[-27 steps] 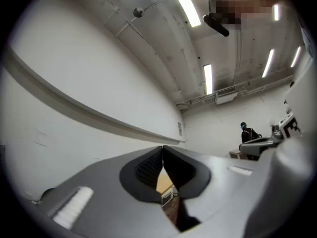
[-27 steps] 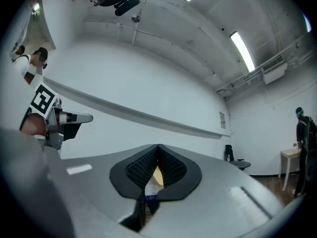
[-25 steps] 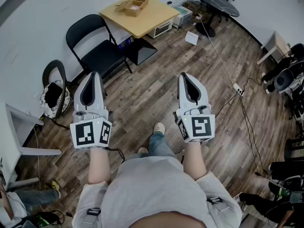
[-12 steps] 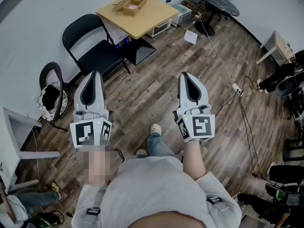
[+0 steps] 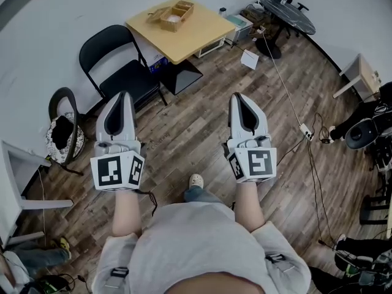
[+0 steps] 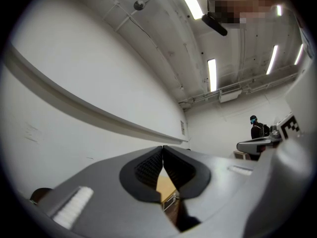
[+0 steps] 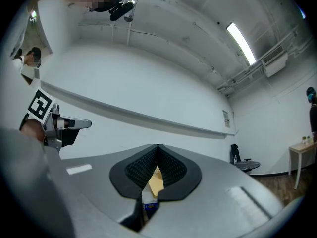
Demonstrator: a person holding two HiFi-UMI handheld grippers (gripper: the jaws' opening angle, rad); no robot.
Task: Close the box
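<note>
Head view: the person is standing on the wood floor [image 5: 202, 124], well apart from the bench [image 5: 199, 30] in the upper middle of the frame. The box [image 5: 174, 12] is sitting open there, near the bench's far left corner. The left claw [image 5: 122, 97] and the right claw [image 5: 241, 98] are being held out side by side at mid-frame, both pointing toward the bench. In the left gripper view and the right gripper view each claw is showing clenched, its pads meeting at the tips and gripping nothing. Only a sliver of the yellow bench is peeking through the gap beneath.

The closing itself is not yet under way; this looks like the approach. The next move is probably calling for walking up to the bench, then bringing one claw to the lid to fold it over, perhaps with the other steadying the box.

At this range the box is too small to tell how its lid is attached or what is lying inside. A black chair [image 5: 125, 72] is standing just beside the bench on its left.
</note>
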